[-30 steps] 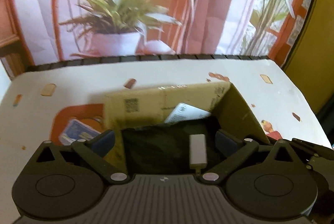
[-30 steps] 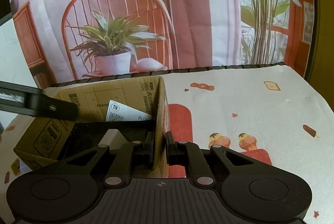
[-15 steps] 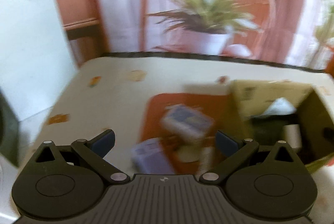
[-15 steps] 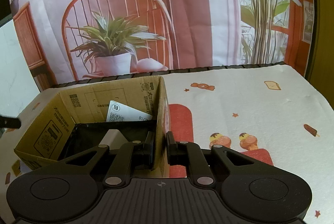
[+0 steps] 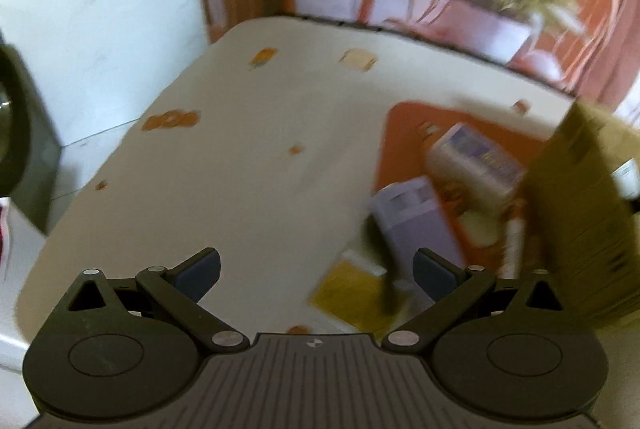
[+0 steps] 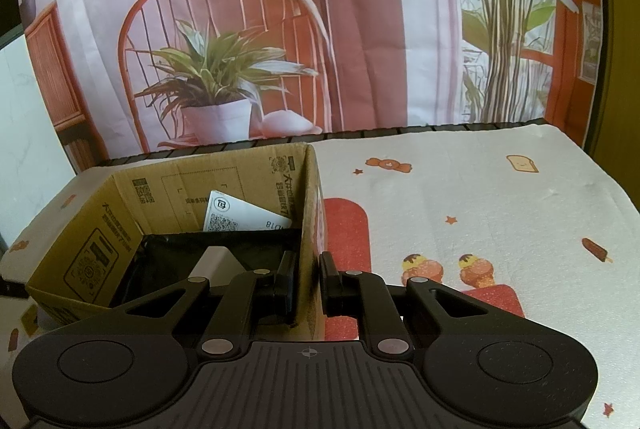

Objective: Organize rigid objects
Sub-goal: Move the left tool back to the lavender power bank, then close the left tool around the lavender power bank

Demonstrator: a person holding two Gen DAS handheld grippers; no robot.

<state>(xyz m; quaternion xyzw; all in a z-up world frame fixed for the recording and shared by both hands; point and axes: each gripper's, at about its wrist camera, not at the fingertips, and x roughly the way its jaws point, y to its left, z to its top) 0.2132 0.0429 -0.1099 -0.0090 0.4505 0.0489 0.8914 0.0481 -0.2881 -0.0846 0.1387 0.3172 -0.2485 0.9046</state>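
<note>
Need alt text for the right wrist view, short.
Right gripper clamps the right wall of an open cardboard box, one jaw inside and one outside. The box stands on a cartoon-print tablecloth and holds a white label.

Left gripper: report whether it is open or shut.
Open. The left gripper has its jaws spread wide, with nothing between them, above the tablecloth.
</note>
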